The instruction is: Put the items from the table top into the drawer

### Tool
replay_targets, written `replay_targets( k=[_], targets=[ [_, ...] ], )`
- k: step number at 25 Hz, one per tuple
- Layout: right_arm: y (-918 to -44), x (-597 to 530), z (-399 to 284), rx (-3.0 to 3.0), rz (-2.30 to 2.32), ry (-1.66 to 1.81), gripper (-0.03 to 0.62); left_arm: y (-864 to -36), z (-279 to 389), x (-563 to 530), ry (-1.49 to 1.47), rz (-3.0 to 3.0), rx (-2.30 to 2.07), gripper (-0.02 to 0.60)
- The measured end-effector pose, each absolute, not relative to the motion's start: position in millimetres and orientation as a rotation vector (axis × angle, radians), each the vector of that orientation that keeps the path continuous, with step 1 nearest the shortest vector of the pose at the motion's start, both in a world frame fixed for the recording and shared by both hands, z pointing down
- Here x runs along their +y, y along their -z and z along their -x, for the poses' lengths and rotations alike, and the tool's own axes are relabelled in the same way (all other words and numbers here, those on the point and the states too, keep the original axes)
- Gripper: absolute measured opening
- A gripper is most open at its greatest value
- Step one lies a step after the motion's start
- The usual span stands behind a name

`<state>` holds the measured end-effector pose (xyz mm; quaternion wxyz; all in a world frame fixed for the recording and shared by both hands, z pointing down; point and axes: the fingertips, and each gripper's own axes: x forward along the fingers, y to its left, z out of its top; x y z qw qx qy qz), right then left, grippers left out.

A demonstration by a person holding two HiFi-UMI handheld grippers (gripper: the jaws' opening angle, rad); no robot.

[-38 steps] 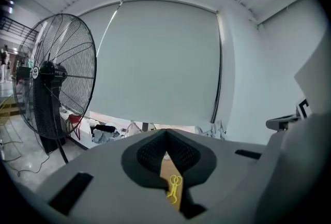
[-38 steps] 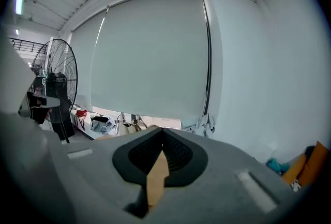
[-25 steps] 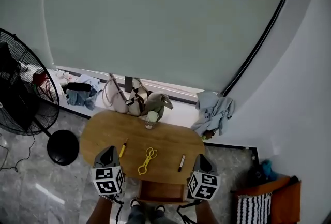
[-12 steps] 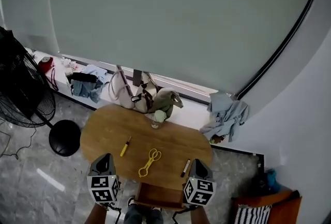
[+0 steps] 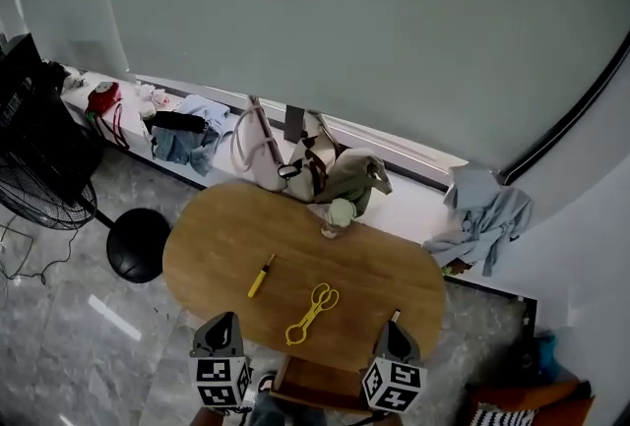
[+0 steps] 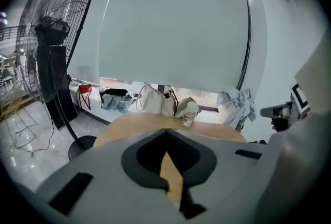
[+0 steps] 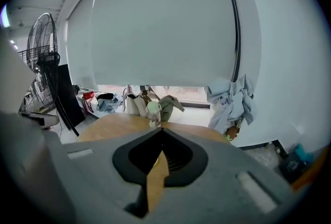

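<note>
On the oval wooden table [image 5: 217, 247] lie a yellow pen [image 5: 261, 275] and yellow scissors [image 5: 312, 313]. A dark marker [image 5: 395, 315] shows only its tip above my right gripper. A small cup with a pale green lid [image 5: 336, 215] stands at the far edge. An open wooden drawer [image 5: 317, 383] sits under the near edge, between the grippers. My left gripper [image 5: 223, 320] [image 6: 166, 145] and my right gripper [image 5: 394, 328] [image 7: 161, 140] hang at the near edge with their jaws shut and nothing in them.
A black pedestal fan [image 5: 44, 168] with a round base [image 5: 138, 245] stands left of the table. Bags [image 5: 285, 153] and clothes [image 5: 187, 134] line the window sill behind it. A blue cloth [image 5: 487, 217] lies on the sill at the right. The floor is grey marble.
Both grippers have sunk lower in the head view, down to the table's near edge. The head view has shifted, so the table now sits further right. Nothing on the table has moved.
</note>
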<state>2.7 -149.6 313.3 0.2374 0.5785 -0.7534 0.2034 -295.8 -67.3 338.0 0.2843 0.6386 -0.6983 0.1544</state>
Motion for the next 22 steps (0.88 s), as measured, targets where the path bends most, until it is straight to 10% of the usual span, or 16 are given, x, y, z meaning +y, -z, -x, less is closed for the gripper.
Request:
replay_targets(
  k=[22],
  targets=[
    [-512.6, -132.1, -15.4, -1.94, -1.495, -0.596, 0.005, -551.7, 286.8, -57.4, -0.433, -1.644, -1.793, -0.008]
  ],
)
